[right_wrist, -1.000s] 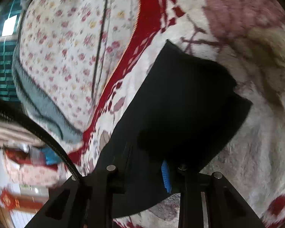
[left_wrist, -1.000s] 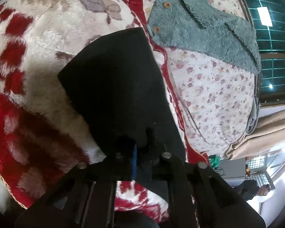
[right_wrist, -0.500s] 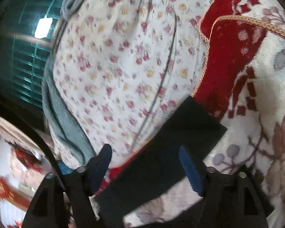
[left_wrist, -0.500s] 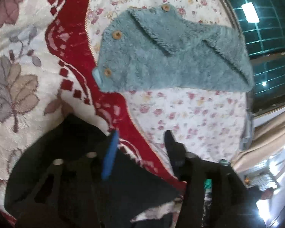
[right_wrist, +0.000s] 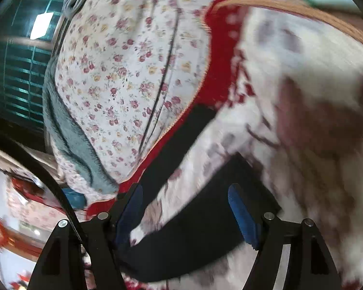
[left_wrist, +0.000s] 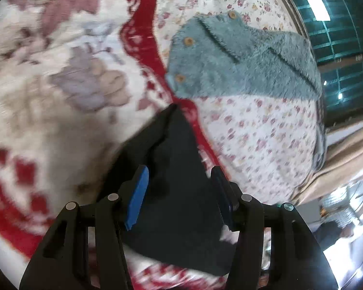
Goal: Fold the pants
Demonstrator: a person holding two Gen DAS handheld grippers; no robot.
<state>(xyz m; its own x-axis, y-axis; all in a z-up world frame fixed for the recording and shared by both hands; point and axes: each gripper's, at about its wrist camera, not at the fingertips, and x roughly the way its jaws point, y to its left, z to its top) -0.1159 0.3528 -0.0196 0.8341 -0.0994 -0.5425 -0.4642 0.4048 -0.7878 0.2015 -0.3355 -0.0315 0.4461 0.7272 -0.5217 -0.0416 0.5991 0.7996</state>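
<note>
1. My left gripper (left_wrist: 179,181) is spread wide and holds nothing. Its blue pads (left_wrist: 138,198) hang over the black pants (left_wrist: 176,193).
2. The pants lie folded flat on the fluffy red and white blanket (left_wrist: 60,120). One pointed corner sits by the blanket's red border.
3. A fuzzy teal cardigan (left_wrist: 242,65) with wooden buttons rests on the flowery sheet (left_wrist: 254,133), close to that corner but apart from it.
4. My right gripper (right_wrist: 186,207) is spread wide too, with nothing between its pads (right_wrist: 242,215).
5. From the right camera, the pants (right_wrist: 200,229) show under the gripper, and a second dark strip lies near the flowery sheet (right_wrist: 123,72).
6. Both pictures are blurry at the blanket (right_wrist: 314,96).
</note>
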